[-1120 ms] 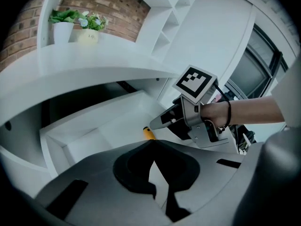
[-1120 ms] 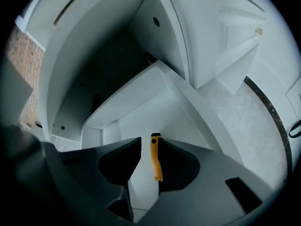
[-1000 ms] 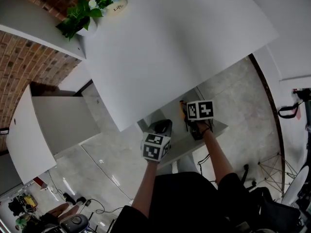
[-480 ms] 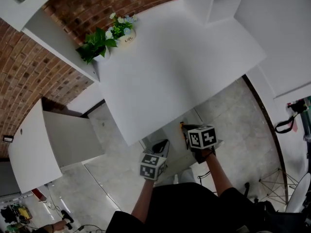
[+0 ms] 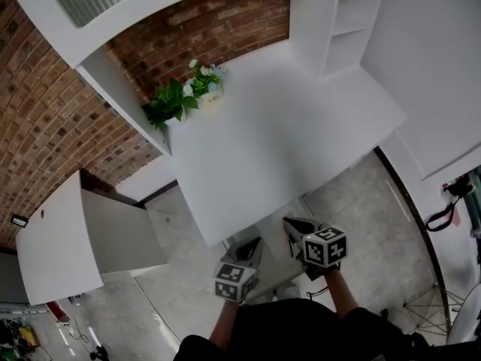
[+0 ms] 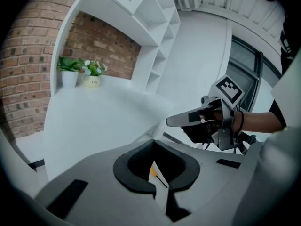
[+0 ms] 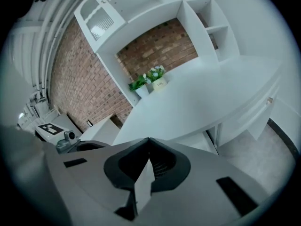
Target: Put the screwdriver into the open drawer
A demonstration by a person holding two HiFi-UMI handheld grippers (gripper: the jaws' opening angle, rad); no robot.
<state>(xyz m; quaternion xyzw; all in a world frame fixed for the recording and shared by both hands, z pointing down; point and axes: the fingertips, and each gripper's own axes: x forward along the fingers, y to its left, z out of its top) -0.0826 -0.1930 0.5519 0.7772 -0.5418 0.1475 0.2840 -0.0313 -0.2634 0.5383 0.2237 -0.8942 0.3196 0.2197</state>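
Both grippers hang side by side above the open drawer [image 5: 276, 268], in front of the white desk's [image 5: 270, 141] near edge. My right gripper [image 5: 289, 222] [image 7: 141, 192] is shut with nothing between its jaws, which have just closed. In the left gripper view it is the grey beak [image 6: 174, 121] at the right. My left gripper [image 5: 255, 243] [image 6: 160, 192] also has its jaws together and holds nothing. A sliver of the orange screwdriver [image 6: 151, 172] with its thin dark shaft shows behind the left tips. In the head view the screwdriver is hidden.
Two potted plants [image 5: 188, 95] stand at the desk's back left, against the brick wall [image 5: 68, 111]. White shelving [image 5: 338, 28] rises at the back right. A white cabinet [image 5: 56, 247] stands on the floor to the left. Cables and a stand [image 5: 451, 201] lie at the right.
Both grippers have risen from the drawer. The orange screwdriver seen beside the right gripper earlier no longer shows in the head view, which has tipped up towards the wall.
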